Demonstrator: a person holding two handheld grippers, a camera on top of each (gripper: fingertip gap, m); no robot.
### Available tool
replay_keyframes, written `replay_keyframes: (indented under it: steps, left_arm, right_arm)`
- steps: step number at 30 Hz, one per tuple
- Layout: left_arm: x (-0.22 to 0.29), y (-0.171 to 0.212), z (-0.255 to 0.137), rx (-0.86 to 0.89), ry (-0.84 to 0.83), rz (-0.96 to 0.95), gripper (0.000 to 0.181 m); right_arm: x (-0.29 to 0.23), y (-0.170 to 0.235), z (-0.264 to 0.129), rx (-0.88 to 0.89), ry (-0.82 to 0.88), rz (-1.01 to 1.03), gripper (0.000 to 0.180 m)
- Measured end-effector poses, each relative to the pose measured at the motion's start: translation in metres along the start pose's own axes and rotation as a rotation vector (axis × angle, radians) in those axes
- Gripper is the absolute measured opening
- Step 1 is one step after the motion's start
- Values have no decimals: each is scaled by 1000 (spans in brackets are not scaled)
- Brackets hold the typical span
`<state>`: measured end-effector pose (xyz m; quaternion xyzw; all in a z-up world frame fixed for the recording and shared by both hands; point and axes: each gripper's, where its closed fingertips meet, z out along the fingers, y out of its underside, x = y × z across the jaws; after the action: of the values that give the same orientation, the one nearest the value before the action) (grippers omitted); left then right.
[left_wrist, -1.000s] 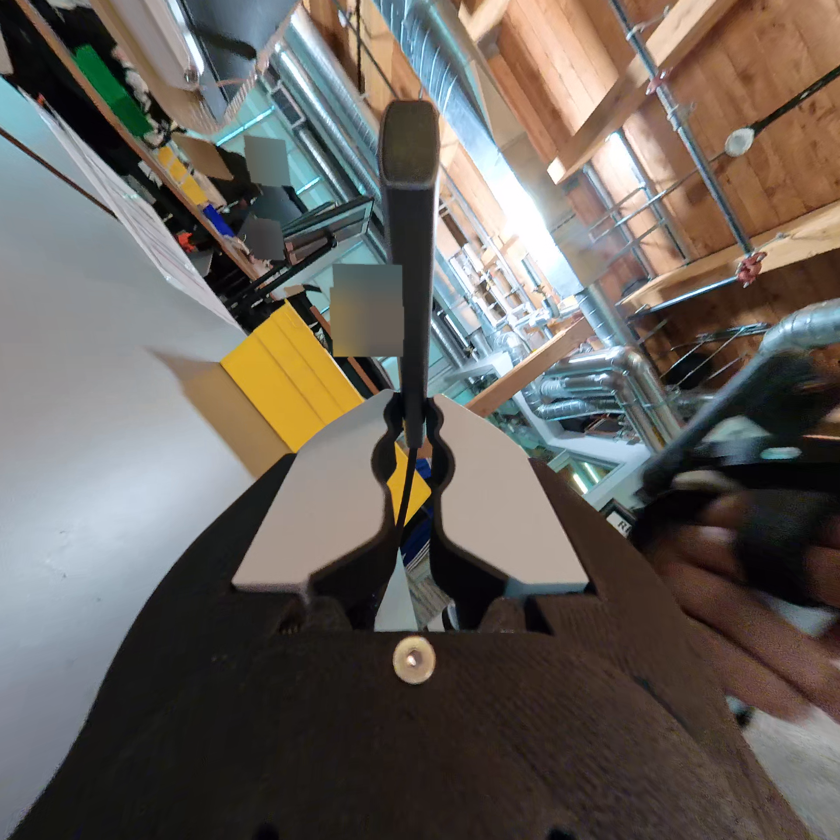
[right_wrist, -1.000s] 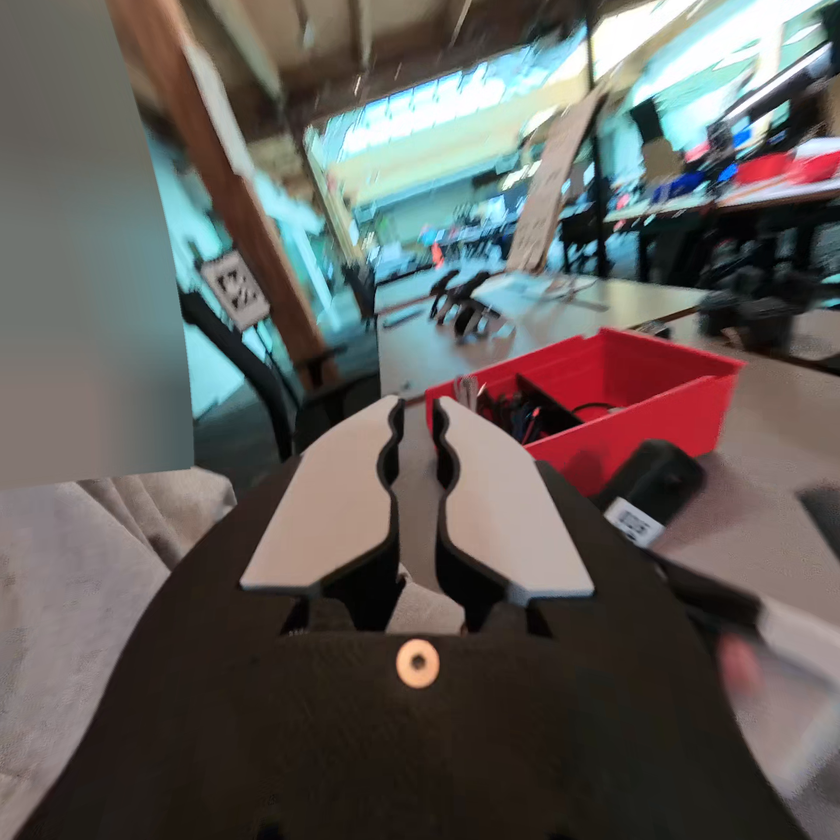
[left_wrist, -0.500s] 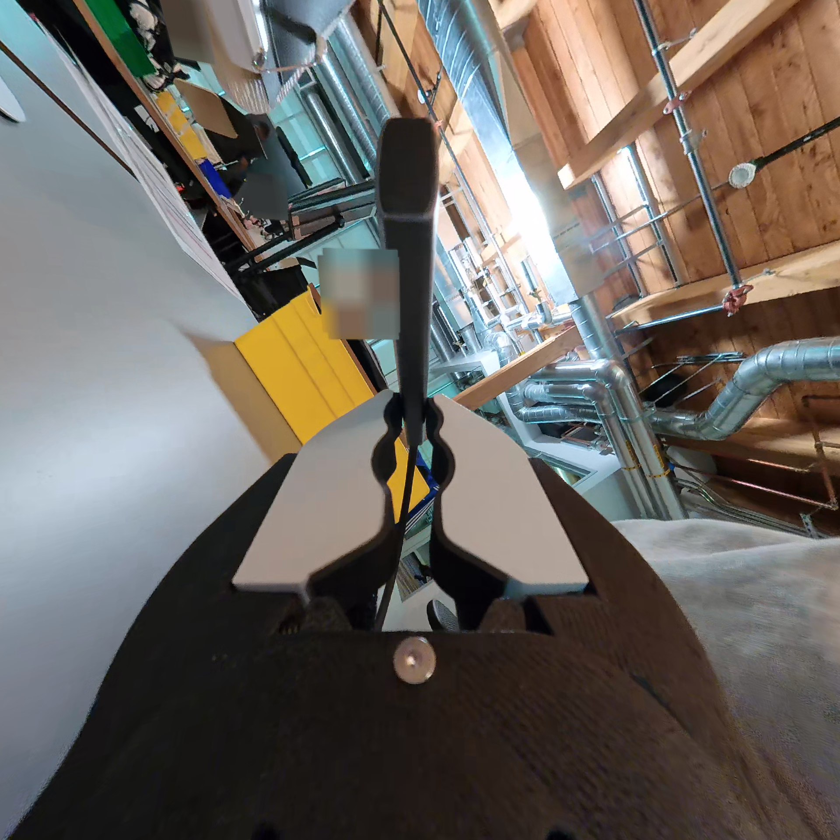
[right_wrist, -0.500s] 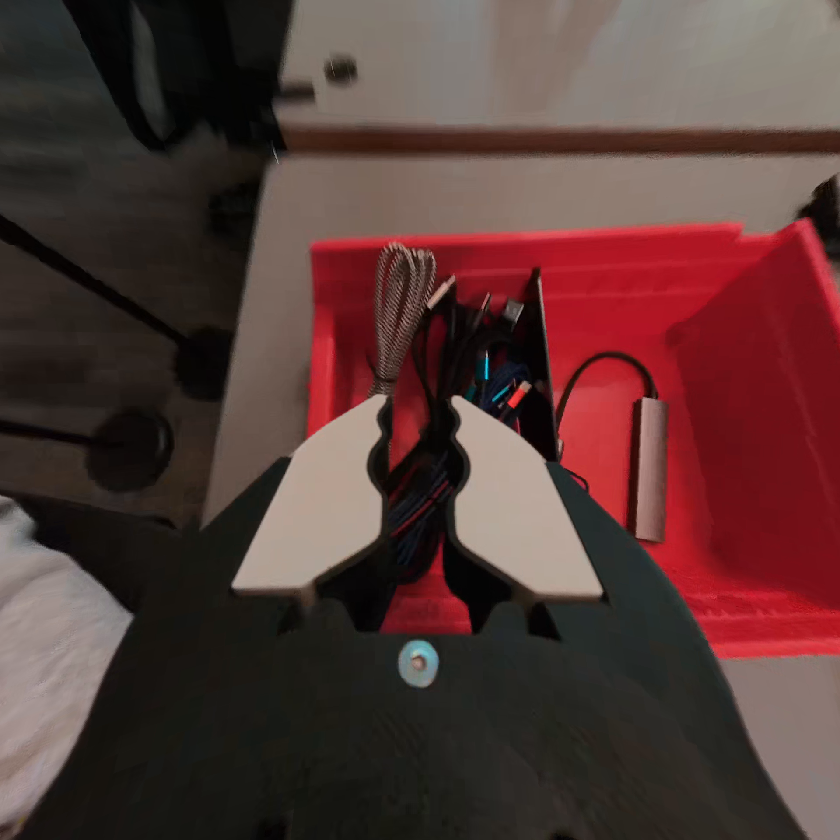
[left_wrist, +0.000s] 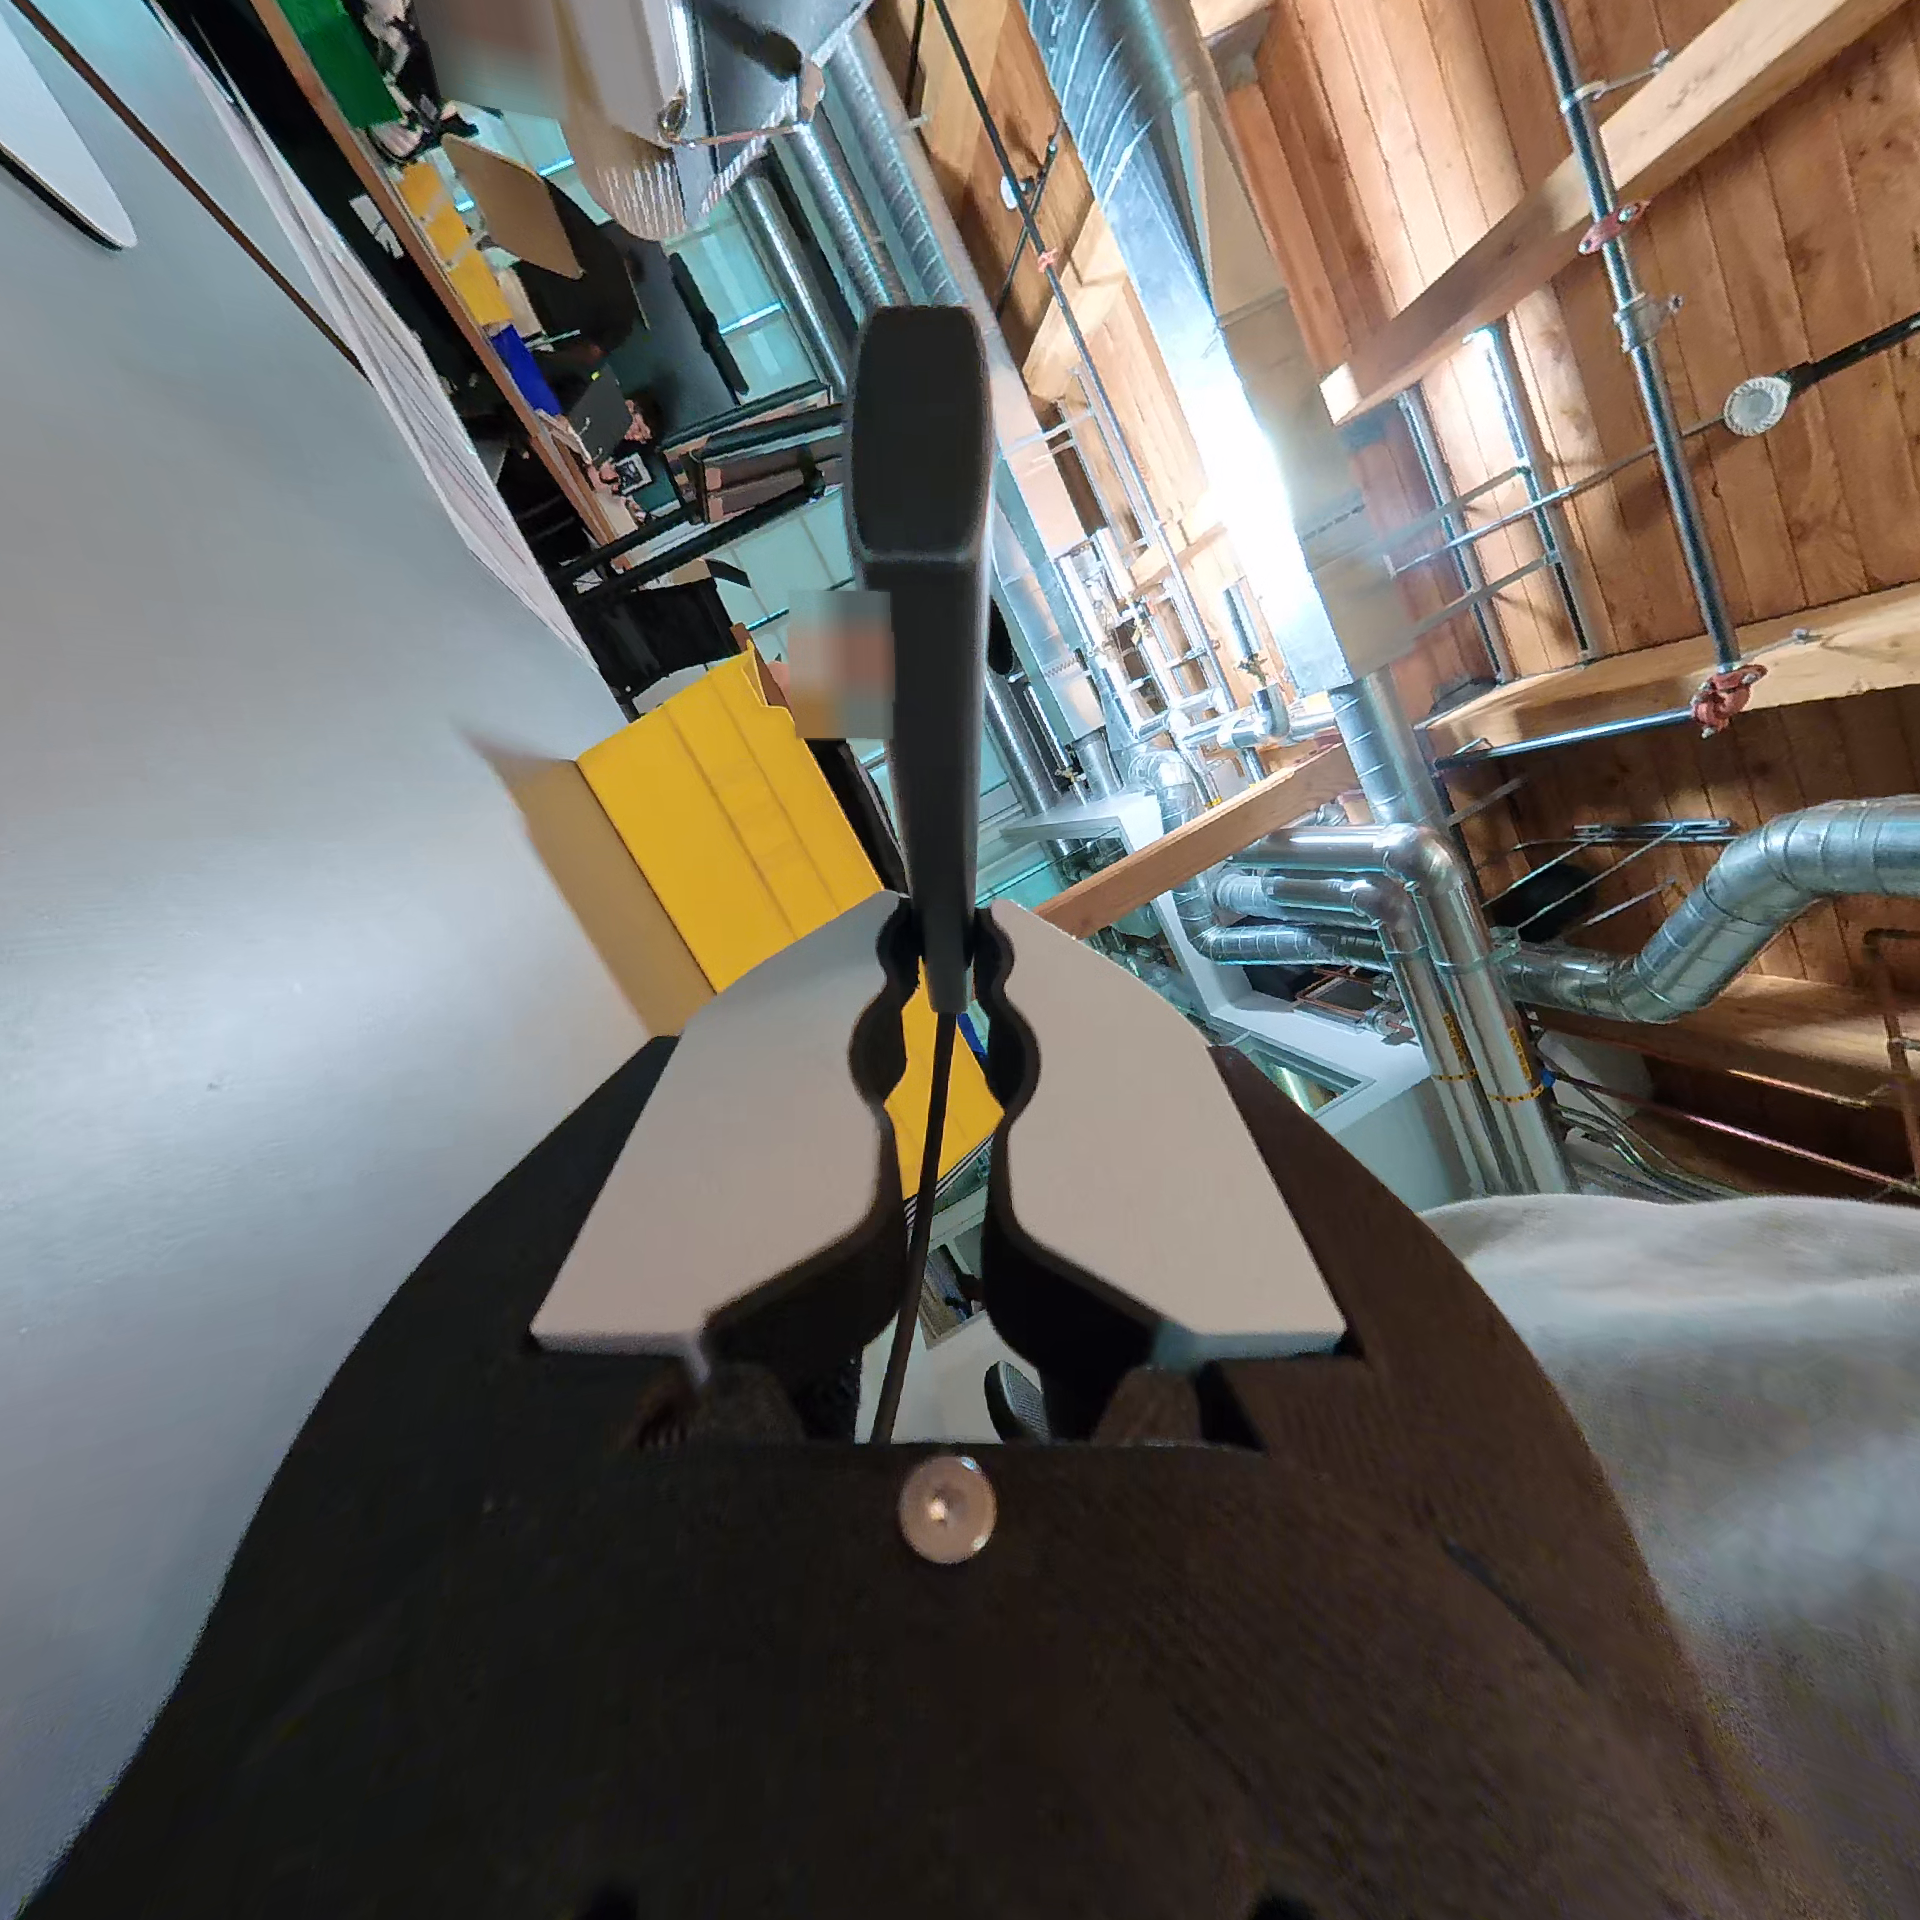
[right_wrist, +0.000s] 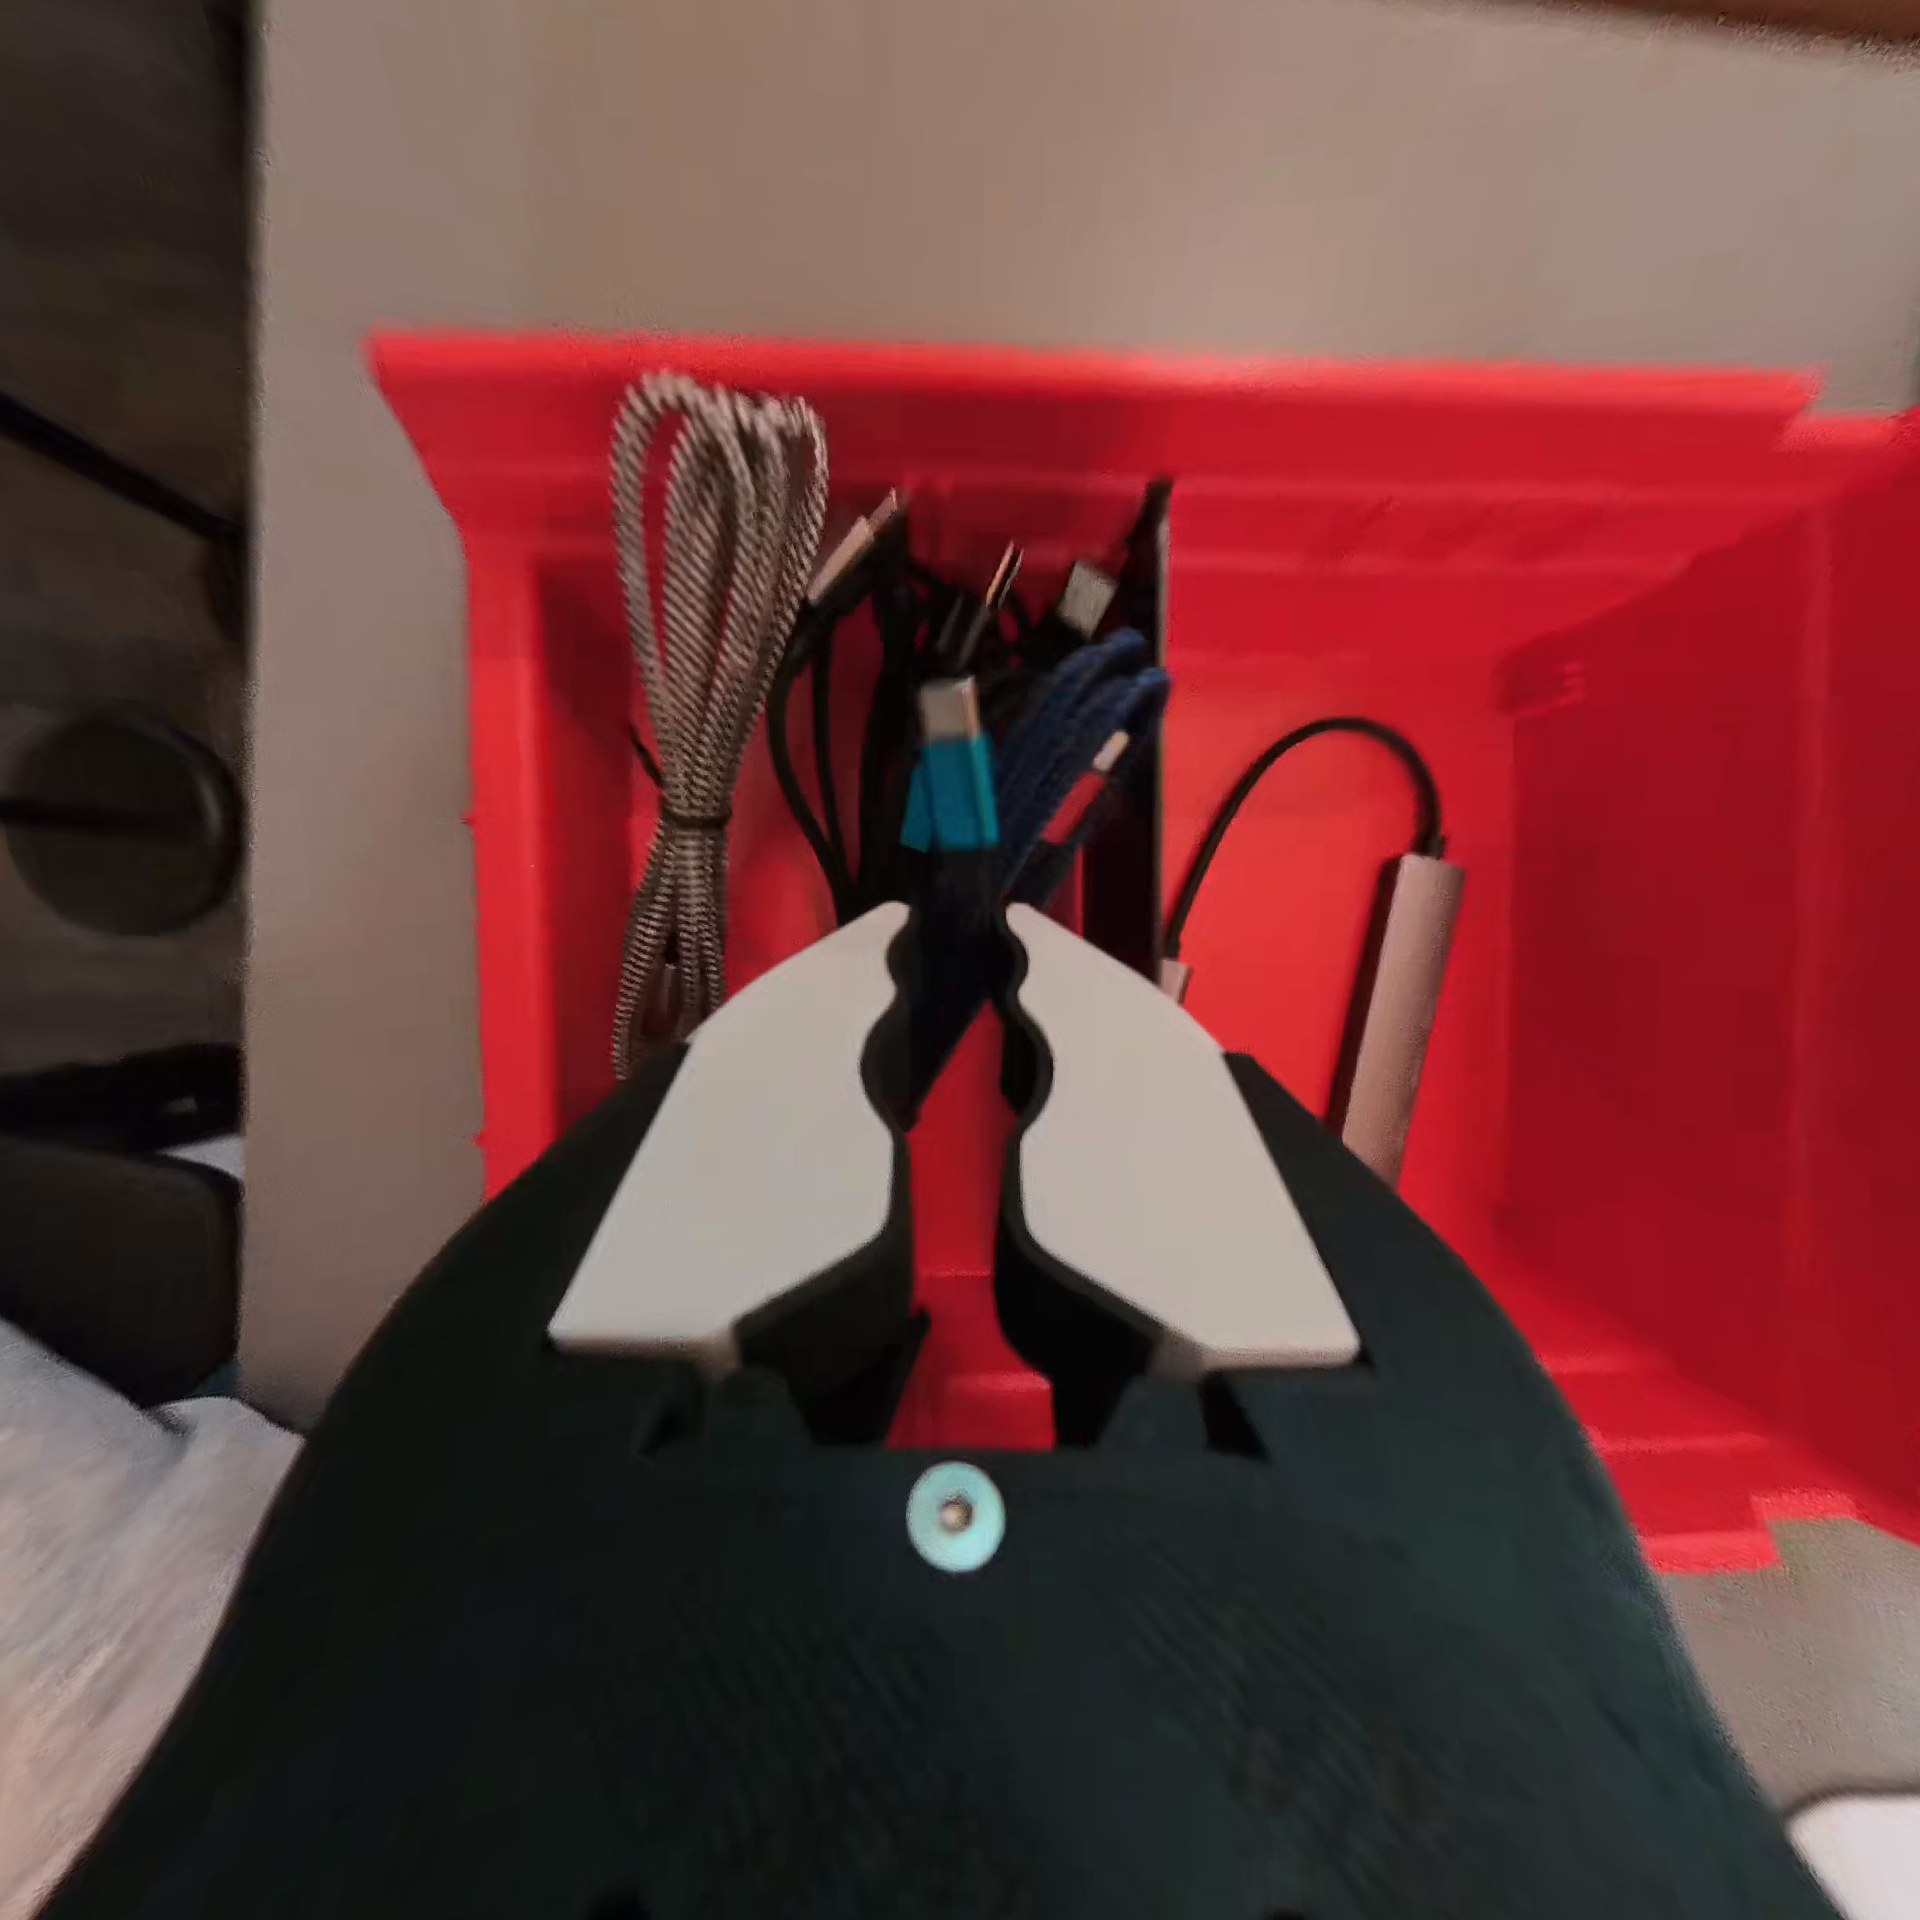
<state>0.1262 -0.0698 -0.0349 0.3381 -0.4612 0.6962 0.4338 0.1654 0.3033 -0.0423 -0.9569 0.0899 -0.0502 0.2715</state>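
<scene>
My left gripper (left_wrist: 940, 925) is shut on the narrow end of a slim black bar-shaped device (left_wrist: 920, 520), which points up toward the ceiling. Its thin black cable (left_wrist: 925, 1143) hangs down between the fingers. My right gripper (right_wrist: 956, 914) hovers over a red bin (right_wrist: 935, 364), its jaws a narrow gap apart with nothing clearly held. Just beyond its tips lie a dark blue braided cable (right_wrist: 1091, 717) with a teal connector (right_wrist: 951, 790), a tangle of black cables and a grey-white braided cable bundle (right_wrist: 696, 644). The view is blurred.
A black divider (right_wrist: 1143, 623) splits the red bin; a grey hub (right_wrist: 1403, 997) with a black lead lies in the right part. The bin stands on a pale table (right_wrist: 935, 156). In the left wrist view, a yellow bin (left_wrist: 727, 831), a white table surface (left_wrist: 208, 831) and grey fabric (left_wrist: 1714, 1455) show. There is about 35 cm between the tips of the two grippers.
My right gripper has swung down from looking across the room to looking into the red bin and has come closer to the cables. My left gripper still holds the black device and has tilted slightly.
</scene>
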Motion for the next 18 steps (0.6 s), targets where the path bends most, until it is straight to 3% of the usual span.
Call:
replay_keyframes:
  steps: [5, 9, 14, 18]
  left_arm:
    - [-2, 1, -1, -10, -22, 17, 11]
    - [-2, 5, 0, -44, -45, 59, 11]
    - [-3, 6, 0, -47, -44, 45, 11]
    - [-4, 8, 0, -57, -47, 39, 10]
  right_arm:
    - [13, -23, -91, 309, 51, 39, 10]
    - [24, -4, -183, 518, 128, 127, 10]
    - [27, 69, -300, 685, 287, 267, 9]
    - [14, 156, -360, 614, 488, 381, 9]
